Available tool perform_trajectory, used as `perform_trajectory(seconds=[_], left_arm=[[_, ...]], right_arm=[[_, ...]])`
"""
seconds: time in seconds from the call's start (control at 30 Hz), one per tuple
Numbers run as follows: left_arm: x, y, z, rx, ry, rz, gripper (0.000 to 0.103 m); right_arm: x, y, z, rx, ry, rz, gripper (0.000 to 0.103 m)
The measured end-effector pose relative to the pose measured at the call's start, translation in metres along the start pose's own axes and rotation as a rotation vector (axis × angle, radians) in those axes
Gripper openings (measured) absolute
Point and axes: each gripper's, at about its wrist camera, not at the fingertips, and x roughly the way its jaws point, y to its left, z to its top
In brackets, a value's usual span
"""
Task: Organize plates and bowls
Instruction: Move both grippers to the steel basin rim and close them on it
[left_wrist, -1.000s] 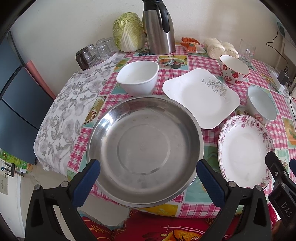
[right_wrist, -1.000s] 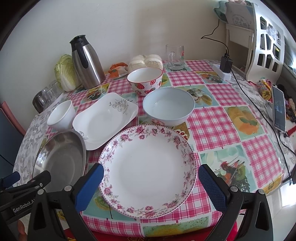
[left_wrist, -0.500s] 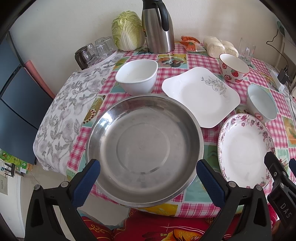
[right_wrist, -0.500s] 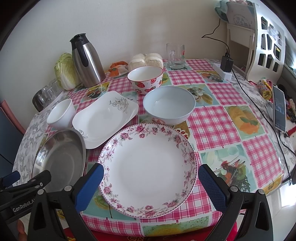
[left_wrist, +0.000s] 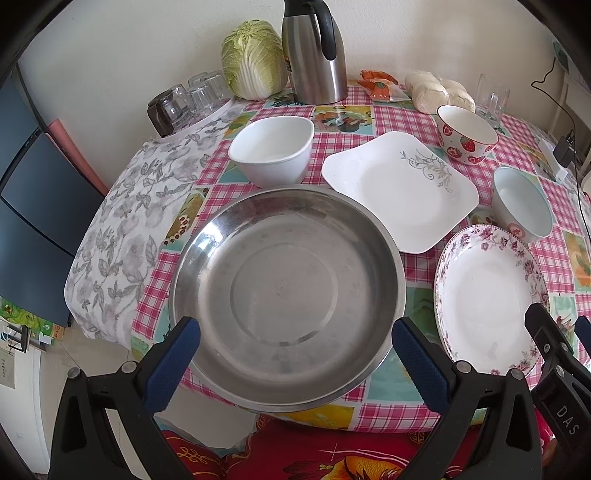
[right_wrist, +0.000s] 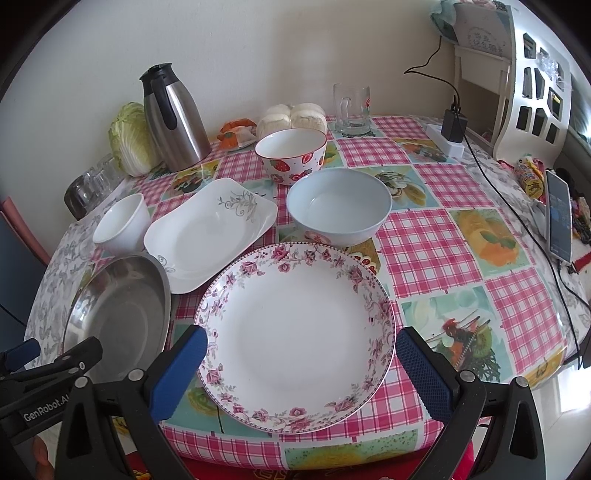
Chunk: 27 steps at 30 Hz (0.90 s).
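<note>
In the left wrist view, the left gripper (left_wrist: 295, 354) is hovering over the steel basin (left_wrist: 288, 273) at the worktop's (left_wrist: 424, 122) near edge, its fingers (left_wrist: 171, 363) spread wide apart, holding nothing. The square white plate (left_wrist: 399, 188) is lying just behind.

In the right wrist view, the right gripper (right_wrist: 299, 367) is hanging with fingers (right_wrist: 423, 373) apart and empty, flanking the floral plate (right_wrist: 295, 314) near the front edge; the pale blue bowl (right_wrist: 338, 208) is sitting just beyond.

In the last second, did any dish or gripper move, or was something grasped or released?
Almost nothing changed. Both views drifted only slightly; no dish shifted on the table. The left gripper stayed open before the round steel basin, and the right gripper stayed open before the round white plate with pink flowers. Nothing was grasped or released.
</note>
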Motion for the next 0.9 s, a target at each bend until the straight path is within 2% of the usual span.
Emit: perform_trajectory(seconds=[0.57, 0.8, 0.9], left_arm=[[0.001, -0.001, 0.000, -0.002, 0.005, -0.001, 0.103], [0.018, 0.013, 0.003, -0.063, 0.069, -0.028, 0.103], [0.026, 0.022, 0.011, -0.087, 0.086, -0.004, 0.103]], right_arm=[[0.001, 0.003, -0.001, -0.009, 0.008, -0.002, 0.103], [0.011, 0.020, 0.005, -0.072, 0.006, 0.004, 0.103], [0.018, 0.029, 0.009, -0.084, 0.006, 0.020, 0.103]])
